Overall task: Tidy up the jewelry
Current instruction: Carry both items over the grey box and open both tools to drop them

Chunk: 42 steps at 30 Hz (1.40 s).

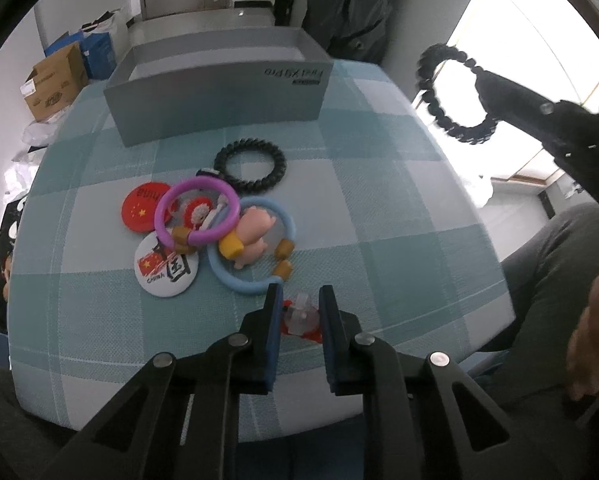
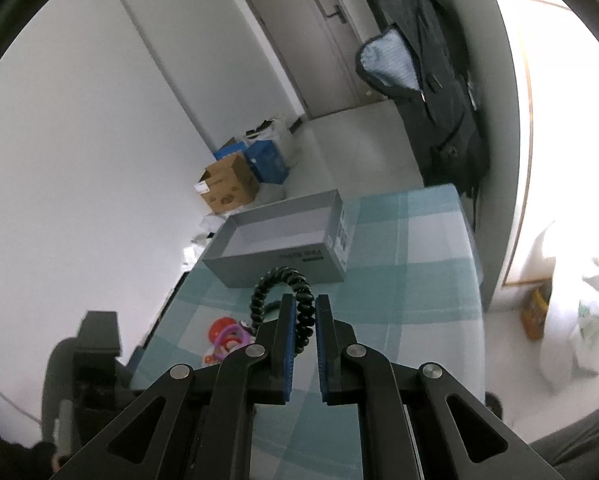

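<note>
Above the checked tablecloth [image 2: 399, 264], the right gripper [image 2: 302, 312] is pinching a black beaded bracelet [image 2: 299, 304], lifted clear near the grey box [image 2: 275, 264]. Only the left wrist view is showing the left gripper [image 1: 299, 300], jaws partly apart around a small clear-and-red trinket [image 1: 299, 316], and the remaining pile: another black bracelet [image 1: 251, 166], purple ring [image 1: 197, 216], blue ring [image 1: 251, 248], pink pig [image 1: 251, 236] and badges [image 1: 163, 270].

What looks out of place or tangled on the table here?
The purple ring and blue ring lie heaped over the badges and pink pig. Nothing looks damaged or spilled; the grey box sits square.
</note>
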{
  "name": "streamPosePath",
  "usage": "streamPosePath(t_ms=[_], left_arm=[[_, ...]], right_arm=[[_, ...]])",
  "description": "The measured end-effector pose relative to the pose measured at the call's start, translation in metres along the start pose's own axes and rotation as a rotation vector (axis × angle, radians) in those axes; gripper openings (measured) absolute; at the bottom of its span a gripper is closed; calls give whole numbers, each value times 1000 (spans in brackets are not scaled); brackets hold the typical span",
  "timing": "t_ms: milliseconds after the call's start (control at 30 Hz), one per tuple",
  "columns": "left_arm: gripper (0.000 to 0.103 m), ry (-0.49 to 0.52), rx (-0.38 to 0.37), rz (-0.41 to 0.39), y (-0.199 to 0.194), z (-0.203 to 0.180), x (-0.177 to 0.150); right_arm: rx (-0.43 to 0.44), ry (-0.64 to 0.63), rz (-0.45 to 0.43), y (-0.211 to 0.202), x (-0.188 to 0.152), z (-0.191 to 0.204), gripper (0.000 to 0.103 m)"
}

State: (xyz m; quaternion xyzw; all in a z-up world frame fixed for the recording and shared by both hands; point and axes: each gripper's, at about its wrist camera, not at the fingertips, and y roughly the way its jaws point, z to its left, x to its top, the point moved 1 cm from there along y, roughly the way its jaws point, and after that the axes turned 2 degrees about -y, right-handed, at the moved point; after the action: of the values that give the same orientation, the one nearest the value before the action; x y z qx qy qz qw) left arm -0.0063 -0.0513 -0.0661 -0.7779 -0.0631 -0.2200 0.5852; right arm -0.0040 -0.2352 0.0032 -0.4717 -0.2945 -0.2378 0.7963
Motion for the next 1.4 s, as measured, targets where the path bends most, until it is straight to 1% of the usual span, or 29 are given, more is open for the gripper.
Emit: streamPosePath(t_ms=[167,233,333,433,500,667,733,800,900,1067,1233,1400], left_arm=[[13,-18,-39,-50,-16,3,6],[13,-29,-62,-82,-24,6,12],[13,-46,-67,-128,-35,12,25],[13,-68,-63,-161,-42,20,42],[13,-81,-43,-185,-44,26,56],[13,-114,-18,-217,-46,50,91],[13,-110,-1,-230,-44,55,107],[13,-110,7,-238,-43,59,110],[13,-119,8,-224,-32,69,125],[13,-122,-10,-174,-16,80,134],[13,-133,-50,-107,3,91,140],[13,-156,-77,-79,12,101,148]], right_arm=[[-4,-3,18,9,0,-2,9],[15,2,25,13,2,-2,9],[26,-7,30,18,8,2,9],[37,-23,23,22,19,8,9],[50,-23,22,26,28,11,9],[75,-20,26,43,53,19,9],[86,-19,32,51,63,21,9],[96,-22,42,61,73,24,9],[103,-19,65,80,86,26,9],[104,-7,93,106,99,25,9],[96,2,146,136,101,21,9],[89,9,187,158,99,19,9]])
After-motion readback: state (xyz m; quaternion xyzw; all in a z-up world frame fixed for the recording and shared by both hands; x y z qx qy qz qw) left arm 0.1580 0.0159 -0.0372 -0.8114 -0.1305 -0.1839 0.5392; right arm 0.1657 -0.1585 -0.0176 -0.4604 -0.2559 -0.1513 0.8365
